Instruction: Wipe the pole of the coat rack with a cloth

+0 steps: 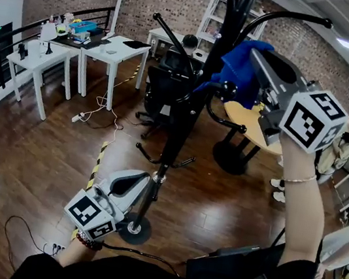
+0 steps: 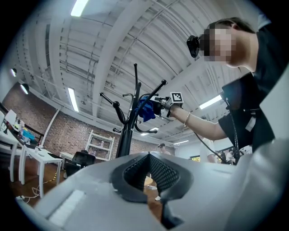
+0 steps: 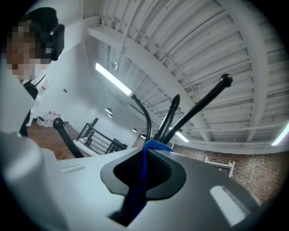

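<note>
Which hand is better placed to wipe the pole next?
Right: the right gripper holds the cloth up by the pole; the left gripper is down low, without cloth.

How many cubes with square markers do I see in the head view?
2. One cube is low on the left, near the coat rack's base; the other cube is high on the right, beside the blue cloth. None seems hidden.

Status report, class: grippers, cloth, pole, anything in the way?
Right gripper shut on blue cloth, high by the pole. Left gripper shut, empty, low beside it. Hooks crowd the cloth.
</note>
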Tool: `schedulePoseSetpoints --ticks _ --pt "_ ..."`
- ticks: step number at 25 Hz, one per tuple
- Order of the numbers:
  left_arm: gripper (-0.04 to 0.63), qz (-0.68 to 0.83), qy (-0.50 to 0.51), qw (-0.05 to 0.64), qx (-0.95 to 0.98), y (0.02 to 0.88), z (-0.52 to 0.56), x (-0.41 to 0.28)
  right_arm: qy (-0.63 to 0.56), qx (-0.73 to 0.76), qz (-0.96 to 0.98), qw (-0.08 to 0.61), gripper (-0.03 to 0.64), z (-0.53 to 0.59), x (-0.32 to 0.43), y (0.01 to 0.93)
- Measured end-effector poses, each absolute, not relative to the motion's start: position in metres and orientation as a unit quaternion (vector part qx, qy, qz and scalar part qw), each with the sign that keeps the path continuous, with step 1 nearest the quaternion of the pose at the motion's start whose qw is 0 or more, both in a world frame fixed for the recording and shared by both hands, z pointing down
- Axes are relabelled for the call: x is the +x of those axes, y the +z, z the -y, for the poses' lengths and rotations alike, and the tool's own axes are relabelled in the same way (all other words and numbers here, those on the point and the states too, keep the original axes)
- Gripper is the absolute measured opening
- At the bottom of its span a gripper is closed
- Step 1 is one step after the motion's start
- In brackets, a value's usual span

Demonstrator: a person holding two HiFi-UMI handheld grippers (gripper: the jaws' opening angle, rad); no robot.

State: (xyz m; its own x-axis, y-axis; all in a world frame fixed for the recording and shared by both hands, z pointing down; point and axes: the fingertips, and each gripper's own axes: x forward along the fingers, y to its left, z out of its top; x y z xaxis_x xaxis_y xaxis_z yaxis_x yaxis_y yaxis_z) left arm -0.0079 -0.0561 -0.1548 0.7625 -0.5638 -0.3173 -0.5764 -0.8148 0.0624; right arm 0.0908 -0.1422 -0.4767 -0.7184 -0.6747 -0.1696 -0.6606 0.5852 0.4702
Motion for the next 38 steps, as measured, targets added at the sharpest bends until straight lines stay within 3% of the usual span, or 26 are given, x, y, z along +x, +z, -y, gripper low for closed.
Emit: schedulePoseSetpoints --ticks 7,11,18,28,38 --pt "0.006 -0.321 0.144 0.039 -0.935 -0.152 0.055 -0.018 -0.286 0.456 0.810 -0.231 0.025 0.122 0.178 -0.583" --pt "0.006 -0.331 0.154 0.036 -0.930 -0.150 0.054 -0.032 -0.333 0.464 0.783 -0.247 0.026 0.109 0.183 -0.598" --pt "0.006 -0.341 0.144 0.048 -0.928 -0.160 0.059 -0.042 -0.320 0.462 0.814 -0.148 0.026 0.157 0.139 -0.563" --pt "0.006 -0.351 0.134 0.029 -0.926 -0.145 0.054 -0.041 -0.314 0.328 0.890 -0.039 0.025 0.167 0.082 -0.491" --pt "0.006 -0.358 0.110 -0.010 -0.927 -0.126 0.058 -0.045 -0.338 0.248 0.881 0.220 0.025 0.170 0.059 -0.362"
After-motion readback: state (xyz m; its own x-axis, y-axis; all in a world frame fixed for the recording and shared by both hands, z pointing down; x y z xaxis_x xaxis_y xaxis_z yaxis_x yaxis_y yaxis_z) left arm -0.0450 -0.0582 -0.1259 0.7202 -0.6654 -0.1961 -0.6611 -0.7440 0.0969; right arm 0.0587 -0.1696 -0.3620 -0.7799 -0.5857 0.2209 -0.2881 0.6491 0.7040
